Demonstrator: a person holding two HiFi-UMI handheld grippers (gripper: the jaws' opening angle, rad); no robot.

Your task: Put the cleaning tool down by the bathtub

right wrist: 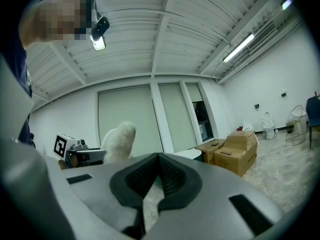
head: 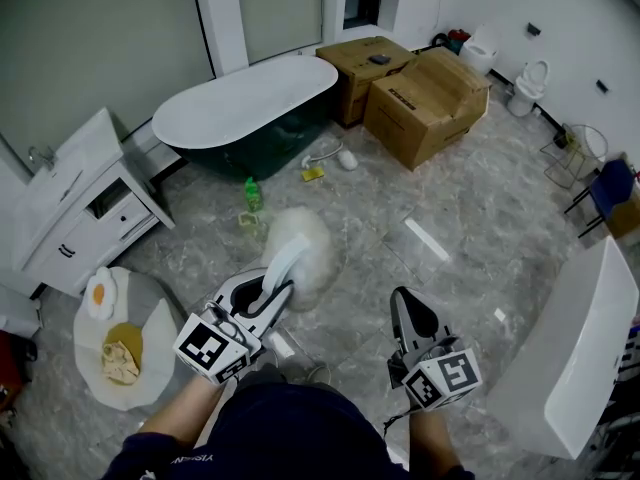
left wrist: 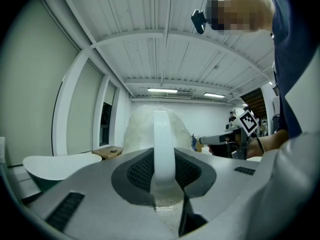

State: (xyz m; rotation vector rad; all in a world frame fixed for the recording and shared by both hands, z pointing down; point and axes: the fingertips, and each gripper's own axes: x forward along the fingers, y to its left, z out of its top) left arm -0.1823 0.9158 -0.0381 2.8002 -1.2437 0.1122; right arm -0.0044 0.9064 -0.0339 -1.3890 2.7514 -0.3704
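Slim duster handle pinched in left gripper, jaws partway apart; right gripper jaws together, empty. Risk — handle twists, fluffy head drops short of bathtub.

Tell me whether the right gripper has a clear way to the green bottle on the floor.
Probably not straight: the duster held by the left gripper hangs between the shut, empty right gripper and the green bottle.

Large bathroom set-up, more showroom or fit-out than lived-in home, freestanding bathtub by tall windows, white vanity, toilet at the far wall, marble-look tiled floor, cardboard boxes standing on it, panelled ceiling with strip lights
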